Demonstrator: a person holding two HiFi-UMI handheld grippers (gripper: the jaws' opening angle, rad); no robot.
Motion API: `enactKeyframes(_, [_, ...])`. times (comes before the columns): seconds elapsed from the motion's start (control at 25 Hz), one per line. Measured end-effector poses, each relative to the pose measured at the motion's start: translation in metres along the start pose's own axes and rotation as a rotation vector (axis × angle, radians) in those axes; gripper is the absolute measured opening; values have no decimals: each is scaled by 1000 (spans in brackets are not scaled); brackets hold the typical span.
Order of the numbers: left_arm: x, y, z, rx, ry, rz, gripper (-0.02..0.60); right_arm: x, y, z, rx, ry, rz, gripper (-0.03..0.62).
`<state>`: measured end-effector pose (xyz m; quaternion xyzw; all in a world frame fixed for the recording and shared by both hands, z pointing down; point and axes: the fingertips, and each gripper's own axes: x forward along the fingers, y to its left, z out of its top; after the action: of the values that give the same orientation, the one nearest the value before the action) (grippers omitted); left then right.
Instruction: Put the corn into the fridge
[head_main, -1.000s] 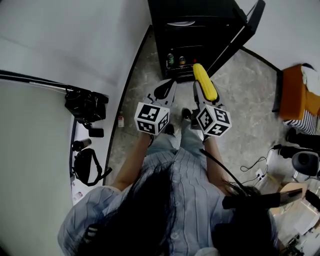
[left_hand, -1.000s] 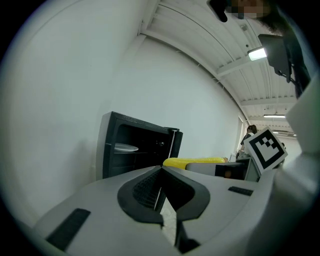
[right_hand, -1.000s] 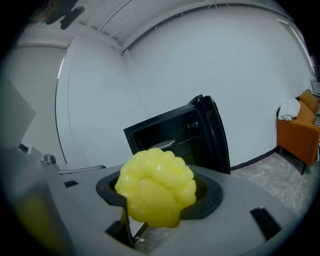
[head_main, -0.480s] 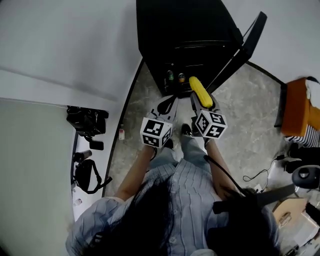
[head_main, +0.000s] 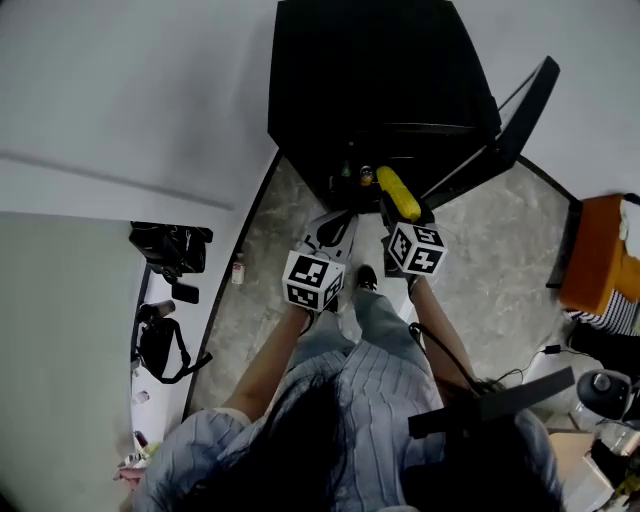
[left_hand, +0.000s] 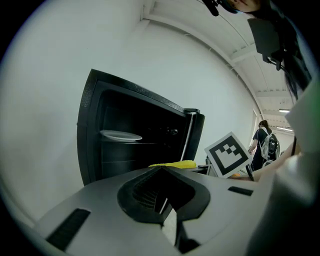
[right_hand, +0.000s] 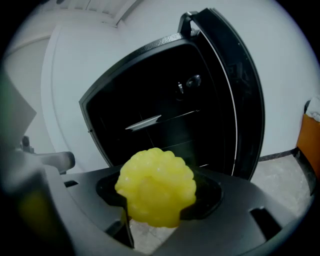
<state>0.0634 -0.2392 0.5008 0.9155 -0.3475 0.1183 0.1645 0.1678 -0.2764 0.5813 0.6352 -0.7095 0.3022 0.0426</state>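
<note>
A yellow corn cob (head_main: 397, 193) (right_hand: 156, 187) is clamped lengthwise in my right gripper (head_main: 401, 207), its tip pointing at the open black fridge (head_main: 380, 90). The fridge door (head_main: 500, 130) (right_hand: 235, 100) is swung out to the right. A white plate (right_hand: 142, 122) (left_hand: 121, 135) rests on an inner shelf. My left gripper (head_main: 334, 228) (left_hand: 162, 212) hovers just left of the right one, its jaws closed together with nothing between them. The corn (left_hand: 174, 164) shows past it in the left gripper view.
Small bottles (head_main: 355, 175) stand low inside the fridge. A white wall (head_main: 130, 100) runs along the left, with black camera gear (head_main: 170, 250) on the floor. An orange seat (head_main: 598, 262) and cables (head_main: 540, 350) lie to the right. A person stands far off (left_hand: 262, 142).
Both grippers have moved forward toward the fridge opening, carrying the corn closer to the shelves. The head view has shifted, so more of the fridge top is in sight.
</note>
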Motion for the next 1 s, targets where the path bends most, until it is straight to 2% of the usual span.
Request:
enactKeyframes(0.32, [22,20,5,-4,1,35,8,69,-18,-4,-69,58,13,255])
enactKeyframes(0.52, [34,32,-4,-15,21,49,8,103,-34,-10,-96,93,-12,255])
enactKeyframes(0.68, [40,40,-10,-28,36,59,8,123,-45,-22,-153,149,-41,255])
enactKeyframes(1.0, [40,47,-20,-42,58,65,8,148,-44,-32,-261,210,-30,255])
